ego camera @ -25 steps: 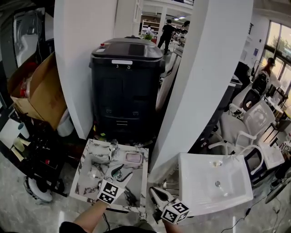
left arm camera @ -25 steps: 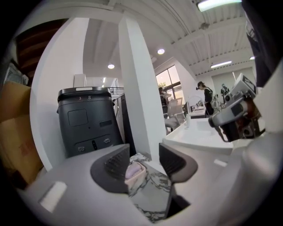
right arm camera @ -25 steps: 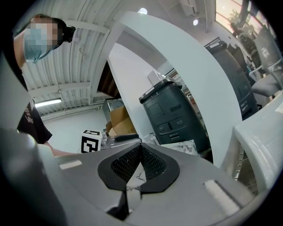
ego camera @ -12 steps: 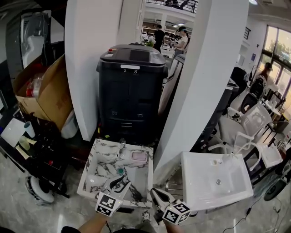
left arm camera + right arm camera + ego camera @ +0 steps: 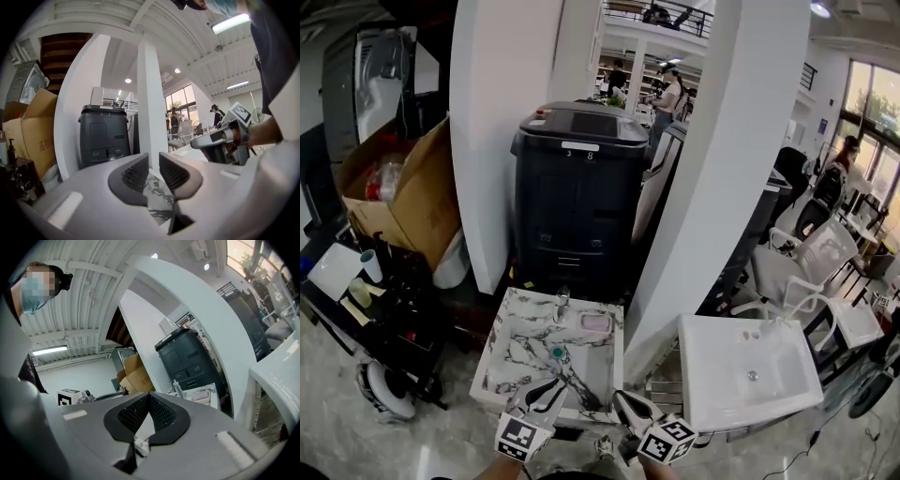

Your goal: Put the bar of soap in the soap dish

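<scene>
We see the soap (image 5: 596,323) lying in its dish (image 5: 583,330) on the marble sink (image 5: 511,361) from the head view only. The left gripper (image 5: 153,157) view misses it, its jaws just closing, slightly apart, empty. The right gripper (image 5: 149,397) is pressed together, empty.

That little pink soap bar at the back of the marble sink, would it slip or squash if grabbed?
The pink soap bar looks rounded and smooth, so it would probably slip rather than squash. It looks small, so it is likely light. Lying flat, it seems unlikely to roll.
</scene>
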The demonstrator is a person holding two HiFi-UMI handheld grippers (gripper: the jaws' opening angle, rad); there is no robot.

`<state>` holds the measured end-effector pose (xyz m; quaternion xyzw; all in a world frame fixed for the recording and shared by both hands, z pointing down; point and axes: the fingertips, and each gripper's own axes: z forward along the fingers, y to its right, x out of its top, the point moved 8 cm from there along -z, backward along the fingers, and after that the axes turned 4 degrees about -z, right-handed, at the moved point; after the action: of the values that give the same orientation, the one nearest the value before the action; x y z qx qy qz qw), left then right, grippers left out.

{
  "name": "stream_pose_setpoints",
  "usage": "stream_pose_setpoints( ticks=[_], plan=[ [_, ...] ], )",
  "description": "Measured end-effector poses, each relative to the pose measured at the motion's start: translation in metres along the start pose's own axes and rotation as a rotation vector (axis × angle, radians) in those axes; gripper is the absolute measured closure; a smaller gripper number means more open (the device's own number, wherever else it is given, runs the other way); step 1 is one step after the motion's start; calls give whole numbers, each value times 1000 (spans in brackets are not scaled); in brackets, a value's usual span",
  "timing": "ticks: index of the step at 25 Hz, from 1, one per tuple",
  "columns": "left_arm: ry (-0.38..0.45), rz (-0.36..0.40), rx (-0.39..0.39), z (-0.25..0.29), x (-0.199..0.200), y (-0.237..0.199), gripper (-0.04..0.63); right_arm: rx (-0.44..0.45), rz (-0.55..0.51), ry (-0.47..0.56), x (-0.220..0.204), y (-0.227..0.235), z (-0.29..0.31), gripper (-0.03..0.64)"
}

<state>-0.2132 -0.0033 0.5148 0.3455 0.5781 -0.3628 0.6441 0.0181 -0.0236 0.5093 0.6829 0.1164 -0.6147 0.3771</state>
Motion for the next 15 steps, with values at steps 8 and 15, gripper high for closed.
stream_pose_setpoints(
  ticks=[8,15],
  plan=[
    [47,-20,43,-35,8,1,486,-8,33,50,1,-13,-6,617],
    [49,-57,71,-49,7,1,497,29,-24,-6,0,-24,-5,617]
  ],
)
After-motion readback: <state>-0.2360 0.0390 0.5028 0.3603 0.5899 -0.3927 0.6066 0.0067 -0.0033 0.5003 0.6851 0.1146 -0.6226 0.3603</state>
